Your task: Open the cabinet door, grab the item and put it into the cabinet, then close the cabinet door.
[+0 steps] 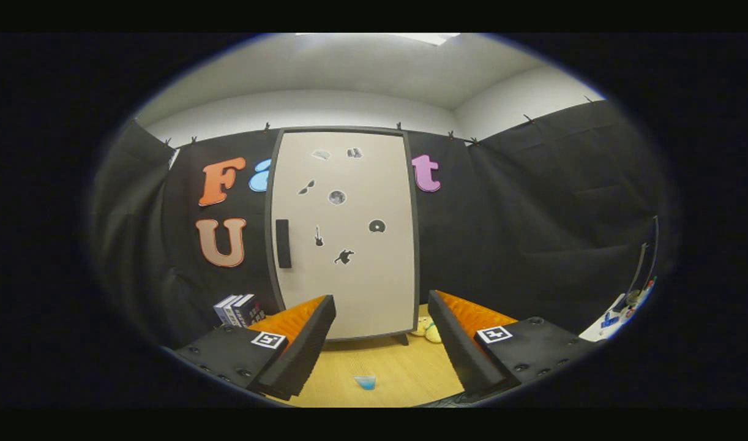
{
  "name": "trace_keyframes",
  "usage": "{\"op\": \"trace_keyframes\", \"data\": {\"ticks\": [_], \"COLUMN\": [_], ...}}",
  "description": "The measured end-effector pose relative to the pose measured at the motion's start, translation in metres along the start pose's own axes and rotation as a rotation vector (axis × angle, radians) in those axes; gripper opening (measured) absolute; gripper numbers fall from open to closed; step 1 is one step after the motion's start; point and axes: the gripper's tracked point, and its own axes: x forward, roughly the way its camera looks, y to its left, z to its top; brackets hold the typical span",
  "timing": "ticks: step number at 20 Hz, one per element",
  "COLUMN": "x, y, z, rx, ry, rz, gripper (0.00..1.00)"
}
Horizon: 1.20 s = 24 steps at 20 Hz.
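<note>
The jaws (380, 343) stood wide apart and held nothing, with bare wooden surface (398, 367) showing in the gap between the two fingers (300, 349).

The cabinet (344, 233) stood upright on the surface, well beyond the fingers and roughly in line with the gap, set against the black cloth wall. Its long axis ran vertically. The pale door (349, 275) faced the camera and was closed, sitting flush inside its dark frame. A dark vertical handle (283, 243) sat near the door's left edge at about mid-height, so the door's free side was on the left. Several small dark stickers (337, 197) were scattered over the door's face.

A small blue item (365, 382) lay on the surface between the fingers, nearer than the cabinet and apart from it. It was too small to tell its long axis or which way it pointed.

A yellowish soft toy (428, 331) sat on the surface by the cabinet's lower right corner, partly hidden by the right finger. A few books (239, 310) stood upright to the left of the cabinet, behind the left finger. Far off to the right, some small objects (622, 309) lay on a white ledge, too blurred to identify. Nothing lay on the surface between the blue item and the cabinet door.
</note>
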Motion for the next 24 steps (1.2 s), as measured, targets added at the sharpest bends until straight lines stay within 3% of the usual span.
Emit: {"op": "trace_keyframes", "data": {"ticks": [10, 19, 24], "x": [0.093, 0.206, 0.256], "y": [0.102, 0.193, 0.199], "z": [0.019, 0.021, 0.015], "rx": [-0.033, -0.036, -0.071], "ry": [0.023, 0.096, 0.122], "rz": [0.17, 0.258, 0.202], "gripper": [0.98, 0.97, 0.89]}}
